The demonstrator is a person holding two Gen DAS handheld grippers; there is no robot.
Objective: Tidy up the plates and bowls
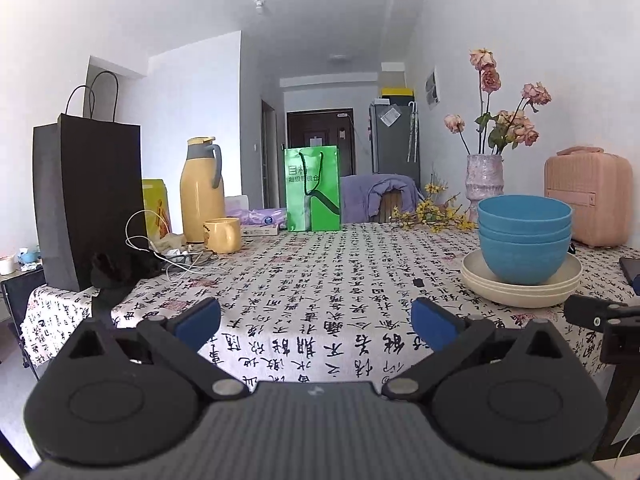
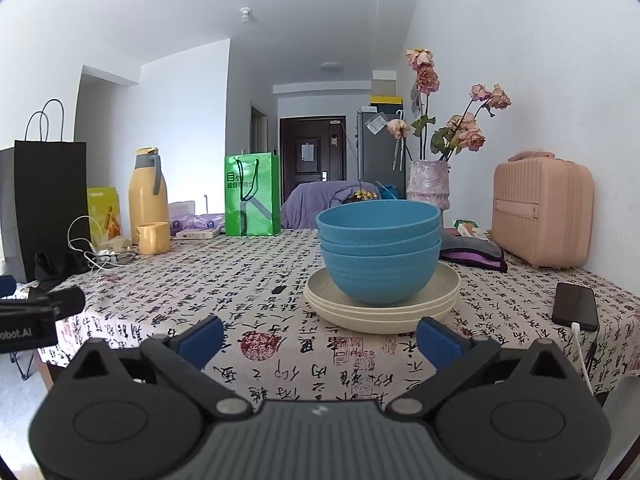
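Three nested blue bowls (image 2: 380, 252) sit on three stacked cream plates (image 2: 382, 312); left gripper (image 1: 316, 316) and right gripper (image 2: 320, 336) are spread, holding nothing.

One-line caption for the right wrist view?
Open right claw faces stacked blue bowls on cream plates atop a calligraphy tablecloth.

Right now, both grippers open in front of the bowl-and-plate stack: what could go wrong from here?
1. The blue bowls sit nested on the cream plates; lifting the top bowl may drag the ones below or shift the plates.
2. The phone, with its cable, lies right of the stack; the right gripper could knock it on a wide approach.
3. The vase of dried roses stands behind the bowls; overshooting could tip it.
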